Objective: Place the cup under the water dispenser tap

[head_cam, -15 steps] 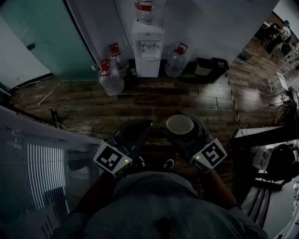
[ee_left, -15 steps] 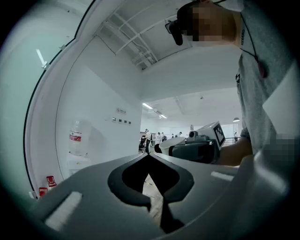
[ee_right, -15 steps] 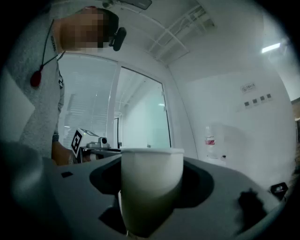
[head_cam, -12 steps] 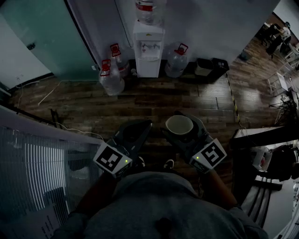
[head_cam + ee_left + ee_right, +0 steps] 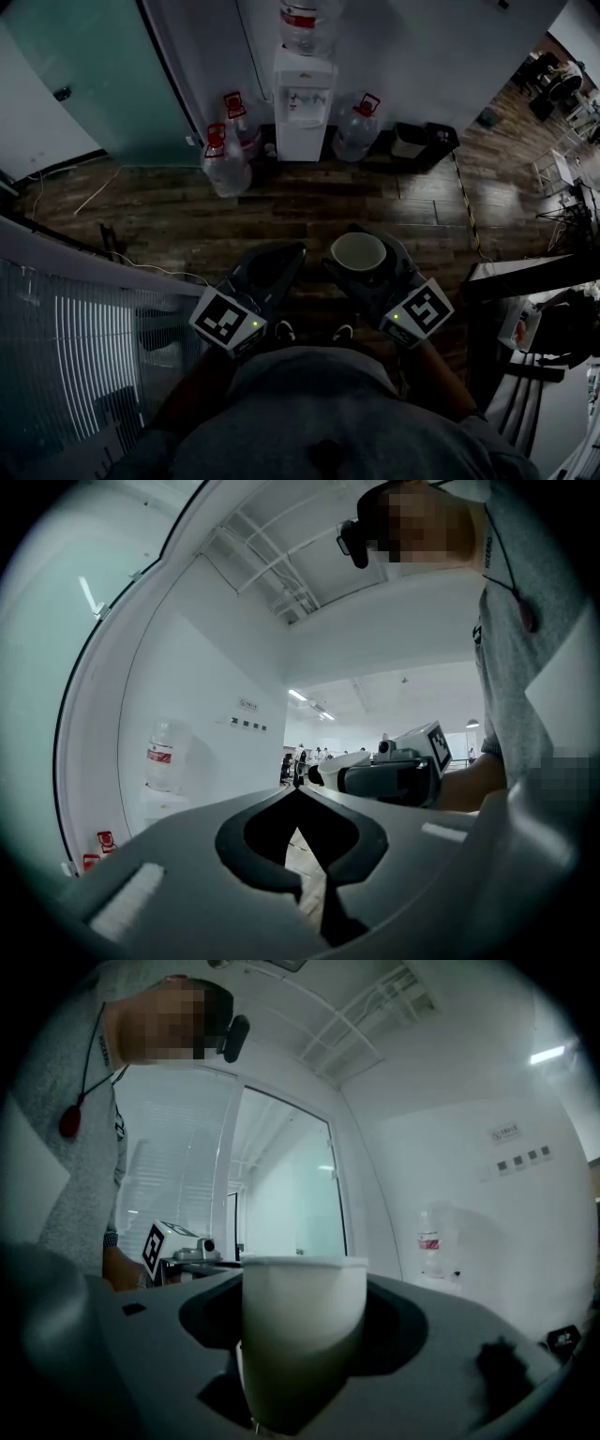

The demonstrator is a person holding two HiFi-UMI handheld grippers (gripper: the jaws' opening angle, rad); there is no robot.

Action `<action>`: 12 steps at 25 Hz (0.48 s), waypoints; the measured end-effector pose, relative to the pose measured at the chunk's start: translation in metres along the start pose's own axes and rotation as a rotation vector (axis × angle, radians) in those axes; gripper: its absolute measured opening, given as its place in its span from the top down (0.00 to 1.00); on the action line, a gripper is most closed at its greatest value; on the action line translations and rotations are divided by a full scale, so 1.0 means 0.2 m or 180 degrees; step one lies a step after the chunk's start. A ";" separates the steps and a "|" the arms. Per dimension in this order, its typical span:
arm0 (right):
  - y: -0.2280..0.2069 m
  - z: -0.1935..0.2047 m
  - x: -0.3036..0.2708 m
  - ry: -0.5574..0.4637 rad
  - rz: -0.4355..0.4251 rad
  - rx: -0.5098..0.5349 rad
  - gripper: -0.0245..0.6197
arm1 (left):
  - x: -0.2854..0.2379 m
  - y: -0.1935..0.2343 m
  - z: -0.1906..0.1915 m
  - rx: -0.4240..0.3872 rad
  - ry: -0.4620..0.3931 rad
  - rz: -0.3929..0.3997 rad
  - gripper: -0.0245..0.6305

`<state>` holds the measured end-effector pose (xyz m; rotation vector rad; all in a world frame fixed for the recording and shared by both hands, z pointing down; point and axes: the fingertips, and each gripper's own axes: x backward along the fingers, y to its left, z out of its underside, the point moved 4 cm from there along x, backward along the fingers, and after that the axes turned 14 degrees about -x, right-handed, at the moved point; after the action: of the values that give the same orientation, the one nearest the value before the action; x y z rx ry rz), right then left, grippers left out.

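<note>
- The left gripper (image 5: pixel 287 255) hung at about waist height with its jaws pressed together, tips meeting and nothing between them. It took no part in the carrying.
- Just to its right, the right gripper (image 5: pixel 362 246) pinched the white cup (image 5: pixel 357 253) by its sides, upright and mouth up. From above, the cup looked empty.
- The water dispenser (image 5: pixel 302 103) stood against the far wall, well apart from the cup, with a stretch of wooden floor (image 5: pixel 281 202) between them. As I judged it, the pick-up was done. The walk across, setting the cup under the tap and the release were all left to do.
- Only the head view gave the lie of the room. It showed the dispenser with its bottle on top (image 5: pixel 306 23), spare bottles (image 5: pixel 225 161) on the floor on either side, and the two grippers side by side.
- Only the left gripper view showed those closed tips touching. It also caught the right gripper side-on off to the right.
- Only the right gripper view showed how the cup sat: its wall lay in the hollow of the jaws, with the rim level and clear above them. The dispenser's bottle showed small and pale at the right.
</note>
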<state>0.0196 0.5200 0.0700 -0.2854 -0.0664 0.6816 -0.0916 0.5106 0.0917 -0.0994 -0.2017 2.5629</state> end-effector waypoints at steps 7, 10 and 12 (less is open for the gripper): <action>0.01 -0.02 -0.16 -0.0098 0.0064 -0.0057 0.48 | 0.08 0.15 0.05 -0.0009 0.0026 -0.0002 0.95; -0.04 -0.05 -0.23 -0.0110 0.0074 -0.0082 0.50 | 0.05 0.23 0.08 0.0050 0.0025 -0.0005 0.95; -0.09 -0.06 -0.27 -0.0120 0.0061 -0.0065 0.51 | 0.02 0.27 0.09 0.0078 0.0031 0.0000 0.95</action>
<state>-0.0087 0.4702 0.0646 -0.2933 -0.1067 0.7055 -0.1256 0.4652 0.1008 -0.1025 -0.1668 2.5637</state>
